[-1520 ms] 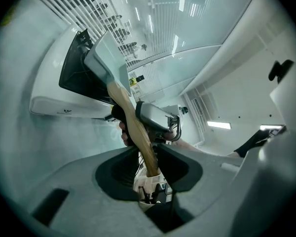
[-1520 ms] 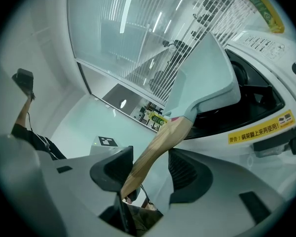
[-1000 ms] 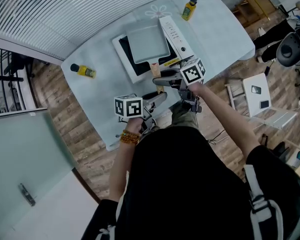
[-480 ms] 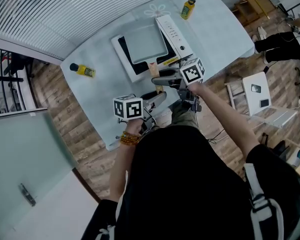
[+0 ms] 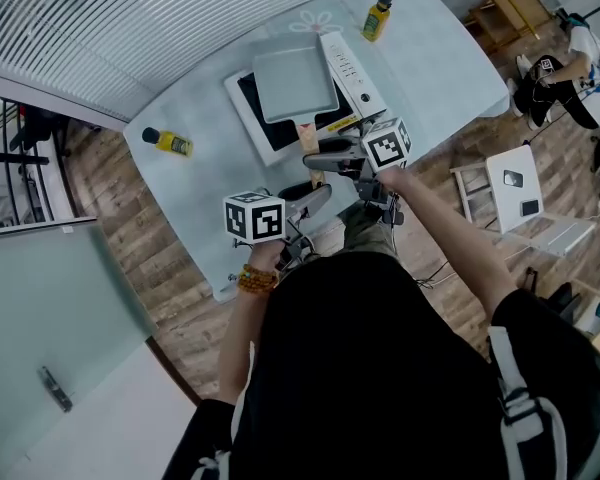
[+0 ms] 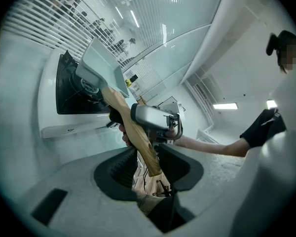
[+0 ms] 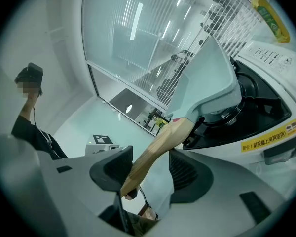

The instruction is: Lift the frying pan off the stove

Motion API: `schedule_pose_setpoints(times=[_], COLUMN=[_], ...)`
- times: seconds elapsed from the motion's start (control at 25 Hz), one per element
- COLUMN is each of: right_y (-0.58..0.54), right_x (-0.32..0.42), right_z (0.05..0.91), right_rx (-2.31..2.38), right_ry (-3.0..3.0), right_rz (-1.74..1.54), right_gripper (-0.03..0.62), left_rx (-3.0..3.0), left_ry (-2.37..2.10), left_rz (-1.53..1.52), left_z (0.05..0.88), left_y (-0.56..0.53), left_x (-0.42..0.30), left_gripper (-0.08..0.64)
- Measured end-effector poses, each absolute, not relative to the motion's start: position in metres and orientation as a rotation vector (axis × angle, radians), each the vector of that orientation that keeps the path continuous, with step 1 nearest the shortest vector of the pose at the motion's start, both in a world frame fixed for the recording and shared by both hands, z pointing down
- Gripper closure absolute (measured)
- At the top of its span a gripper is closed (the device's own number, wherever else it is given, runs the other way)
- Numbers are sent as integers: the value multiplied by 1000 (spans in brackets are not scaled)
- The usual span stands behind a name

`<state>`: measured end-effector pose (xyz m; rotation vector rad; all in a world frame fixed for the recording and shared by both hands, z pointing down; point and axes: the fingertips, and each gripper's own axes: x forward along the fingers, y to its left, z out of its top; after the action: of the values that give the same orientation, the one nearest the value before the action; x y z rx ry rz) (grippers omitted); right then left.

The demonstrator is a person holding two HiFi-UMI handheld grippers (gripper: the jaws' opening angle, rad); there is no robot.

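A square grey frying pan (image 5: 295, 83) with a wooden handle (image 5: 308, 140) hangs tilted just above the white stove (image 5: 352, 68) with its black top. In the left gripper view the pan (image 6: 101, 63) shows its underside off the burner, and the handle (image 6: 133, 127) runs down between the jaws. My left gripper (image 5: 318, 196) is shut on the handle's near end (image 6: 142, 169). My right gripper (image 5: 315, 158) reaches in from the right and is shut on the handle (image 7: 160, 147) a little nearer the pan (image 7: 212, 78). Both grippers stand at the table's front edge.
Two yellow bottles stand on the pale table (image 5: 200, 218), one at the left (image 5: 168, 142) and one at the far right corner (image 5: 378, 16). A white stool (image 5: 525, 203) sits on the wooden floor to the right. A person (image 5: 560, 63) is at the far right.
The pan has shifted slightly toward the far side and looks a little higher. Both grippers have hardly moved. The person at the right edge has changed place.
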<state>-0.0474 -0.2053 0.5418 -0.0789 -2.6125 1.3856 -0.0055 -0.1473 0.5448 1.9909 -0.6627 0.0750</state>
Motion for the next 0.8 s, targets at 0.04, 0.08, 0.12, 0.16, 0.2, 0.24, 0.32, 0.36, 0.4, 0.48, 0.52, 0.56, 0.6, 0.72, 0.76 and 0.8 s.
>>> schedule_pose_setpoints(times=[0.04,0.08,0.12,0.16,0.2,0.24,0.32,0.36,0.4,0.48,0.52,0.56,0.6,0.72,0.76,0.8], right_y=[-205,-205,-204,-203,-202,-201,-201,-201,-201,-199,-199,-198,-198,-196,-195,-193], right_x=[-48,-48,-48,-49,-49,-49,-50,-50,-50,-51,-51,-51,-52,-53,-53,-53], right_z=[539,537,534,532,530,527,522,519,515,508,504,501,496,484,479,475], right_rx=[-79,-80,-81,-82,-83,-85,-89,-90,-89,-90,-91,-94,-99,-102,-101,-100], right_ry=[-2617,-2622,-2627,-2631,-2636,-2641,-2655,-2663,-2670,-2685,-2692,-2700,-2709,-2737,-2745,-2753], right_rz=[1385,1384,1381,1378,1373,1369,1361,1357,1351,1341,1335,1328,1320,1293,1287,1282], right_gripper=[390,390,388,390,388,390,390,390,390,390,390,390,390,390,390,390], left_rx=[1994,1998,2002,2007,2013,2018,2030,2036,2043,2056,2063,2071,2080,2106,2114,2121], left_ry=[-662,-662,-663,-663,-663,-665,-671,-673,-675,-677,-676,-675,-674,-676,-678,-680], left_rz=[74,74,75,77,79,81,81,81,81,80,80,80,82,89,90,89], left_z=[543,540,538,536,534,532,527,524,521,514,511,507,504,494,490,486], left_y=[-147,-147,-146,-145,-144,-143,-143,-143,-142,-141,-141,-140,-139,-137,-136,-135], left_x=[-6,-6,-7,-7,-7,-8,-9,-9,-9,-9,-9,-9,-10,-10,-10,-11], left_gripper=[414,414,414,413,413,413,413,413,413,413,413,411,411,411,411,411])
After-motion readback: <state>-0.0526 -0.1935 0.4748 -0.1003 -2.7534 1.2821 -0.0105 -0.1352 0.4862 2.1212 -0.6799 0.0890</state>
